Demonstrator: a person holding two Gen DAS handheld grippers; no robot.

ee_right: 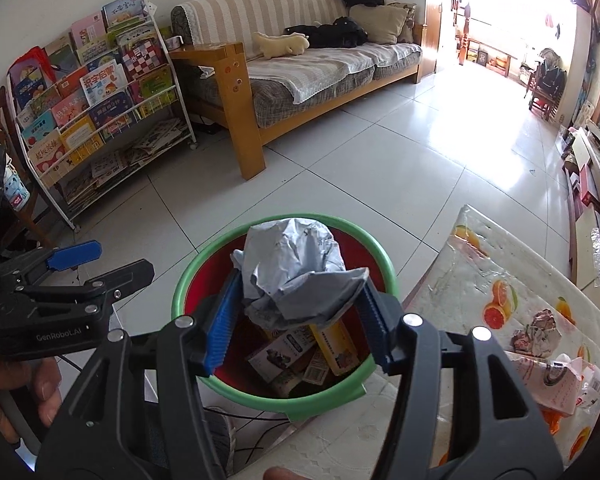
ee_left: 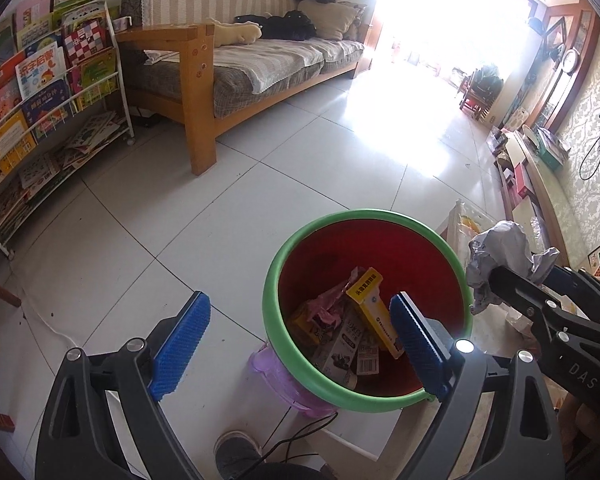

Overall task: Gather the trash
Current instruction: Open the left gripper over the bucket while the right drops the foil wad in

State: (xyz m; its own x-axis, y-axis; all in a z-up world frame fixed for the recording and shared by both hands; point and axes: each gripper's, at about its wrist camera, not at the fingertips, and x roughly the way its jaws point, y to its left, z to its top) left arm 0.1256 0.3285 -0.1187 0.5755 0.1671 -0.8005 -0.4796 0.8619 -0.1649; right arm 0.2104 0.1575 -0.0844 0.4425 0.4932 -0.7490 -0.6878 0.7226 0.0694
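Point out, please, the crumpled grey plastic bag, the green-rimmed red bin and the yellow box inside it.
Crumpled grey plastic bag (ee_right: 296,276), right wrist view, its creased middle.
Green-rimmed red bin (ee_left: 274,280), left wrist view, the left rim.
Yellow box (ee_left: 370,300), left wrist view, its printed face.

Left gripper (ee_left: 300,338): black frame, 2 blue ribbed pads (ee_left: 182,338), silver screws, "GenRobot.AI" lettering. Right gripper (ee_right: 296,316): identical build, "DAS" marking. Grey shoe (ee_left: 236,454) below the green-rimmed bin (ee_left: 270,300).

Crumpled grey wrapper (ee_right: 292,272) above green-rimmed red bin (ee_right: 188,280) holding cartons (ee_right: 332,344).
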